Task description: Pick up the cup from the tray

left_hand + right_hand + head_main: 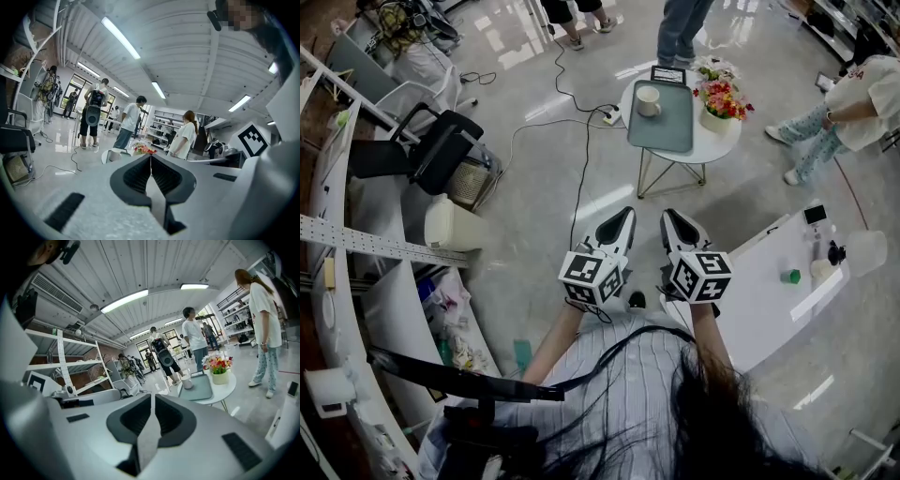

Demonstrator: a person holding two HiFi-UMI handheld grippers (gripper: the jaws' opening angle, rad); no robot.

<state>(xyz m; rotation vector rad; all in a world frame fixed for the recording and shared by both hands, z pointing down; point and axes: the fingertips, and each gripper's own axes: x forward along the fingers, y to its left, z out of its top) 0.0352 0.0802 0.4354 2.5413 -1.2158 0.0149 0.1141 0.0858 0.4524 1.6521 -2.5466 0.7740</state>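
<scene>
A white cup [648, 101] stands upright at the far left corner of a grey-green tray [664, 127] on a small round white table [718, 145]. The cup [187, 382] and the tray [200, 389] also show in the right gripper view, well ahead of the jaws. The cup [113, 155] is small and far off in the left gripper view. My left gripper [626, 217] and right gripper [669, 217] are held side by side close to my body, far short of the table. Both are shut with nothing in them.
A pot of flowers [719, 103] stands on the round table beside the tray. A cable [581, 141] runs across the floor toward it. A black chair [431, 150] is at the left, a white table [769, 291] at my right. People [853, 103] stand around the round table.
</scene>
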